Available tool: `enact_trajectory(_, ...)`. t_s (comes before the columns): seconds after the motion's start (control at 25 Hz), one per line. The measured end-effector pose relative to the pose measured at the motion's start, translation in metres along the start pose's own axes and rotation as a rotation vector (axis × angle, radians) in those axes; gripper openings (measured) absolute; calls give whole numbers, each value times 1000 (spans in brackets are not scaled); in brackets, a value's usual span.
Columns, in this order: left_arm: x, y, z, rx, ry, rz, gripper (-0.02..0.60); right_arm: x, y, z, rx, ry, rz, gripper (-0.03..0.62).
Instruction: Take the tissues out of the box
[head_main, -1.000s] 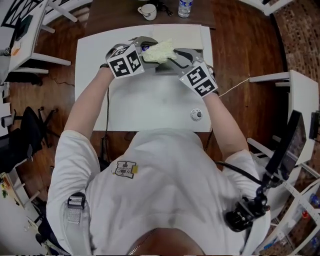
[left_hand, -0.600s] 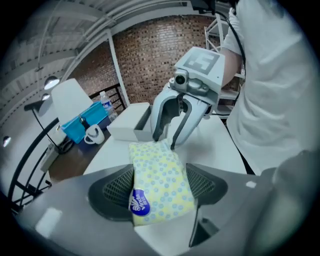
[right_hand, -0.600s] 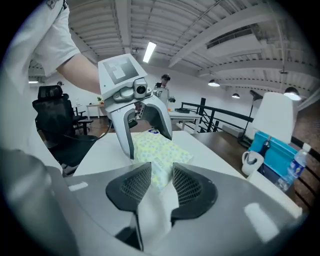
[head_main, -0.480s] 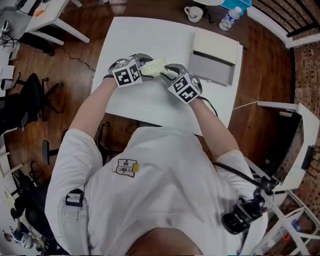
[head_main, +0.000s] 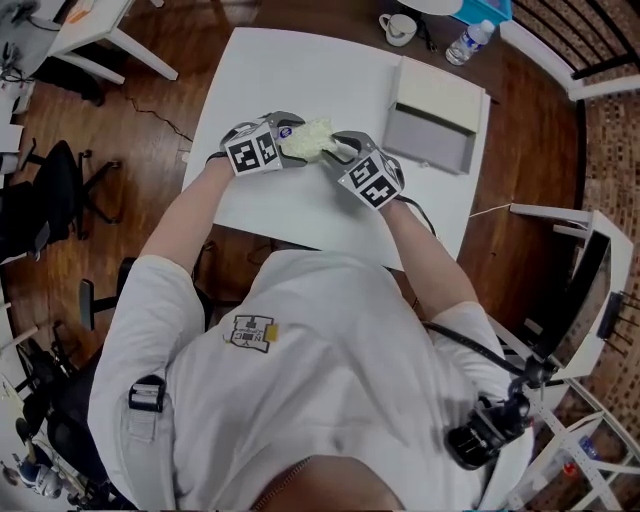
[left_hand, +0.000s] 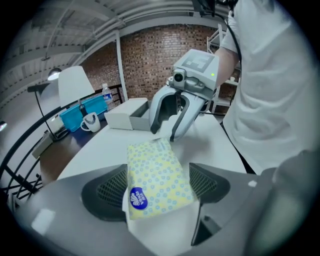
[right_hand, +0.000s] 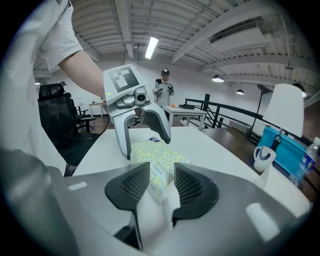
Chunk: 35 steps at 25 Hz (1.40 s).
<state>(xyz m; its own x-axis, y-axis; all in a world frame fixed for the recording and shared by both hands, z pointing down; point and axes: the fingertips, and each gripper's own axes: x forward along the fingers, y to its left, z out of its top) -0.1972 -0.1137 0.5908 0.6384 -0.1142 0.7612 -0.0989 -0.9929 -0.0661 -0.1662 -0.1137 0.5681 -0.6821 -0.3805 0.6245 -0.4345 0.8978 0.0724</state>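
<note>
Tissue pack (head_main: 308, 138) is held left of the grey box (head_main: 430, 125), bare tabletop (head_main: 300, 70) all around; its long axis runs from left gripper (head_main: 285, 138) to right gripper (head_main: 335, 150); both grippers' fingers grip its ends, easing open.

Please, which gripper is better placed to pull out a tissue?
Likely the right gripper: its opening jaws pinch one end of the tissue pack; the left gripper, also opening, spans its width, steadying it.

Blue bin (head_main: 483, 8) cut off by the top edge at upper right, bottle (head_main: 470, 40) label too small to be read, tissue pack (left_hand: 157, 175) logo blurred
</note>
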Motion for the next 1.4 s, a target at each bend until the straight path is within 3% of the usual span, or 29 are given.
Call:
enact_trajectory(0.12, -29, 6, 12, 26, -47, 46, 399, -21, -1, 9, 3, -59, -22, 146)
enact_trajectory(0.24, -66, 2, 37, 7, -173, 133, 375, -45, 9, 10, 42, -101, -27, 146)
enact_trajectory(0.32, -77, -23, 56, -16, -265, 158, 229, -58, 23, 3, 72, -116, -18, 144)
enact_trajectory(0.48, -48, -90, 68, -128, -377, 112, 87, -77, 54, -26, 135, -106, -1, 137)
enact_trajectory(0.64, -2, -133, 51, -238, -359, 43, 35, -84, 77, -60, 188, -67, 17, 132)
enact_trajectory(0.84, 29, -152, 35, -274, -287, 11, 0, -81, 93, -90, 236, -28, 21, 113)
enact_trajectory(1.08, 62, -169, 13, -328, -212, -9, 0, -78, 86, -108, 326, -9, -16, 12)
enact_trajectory(1.4, 66, -175, 13, -239, -151, 18, 0, -77, 88, -119, 355, 19, -33, 0)
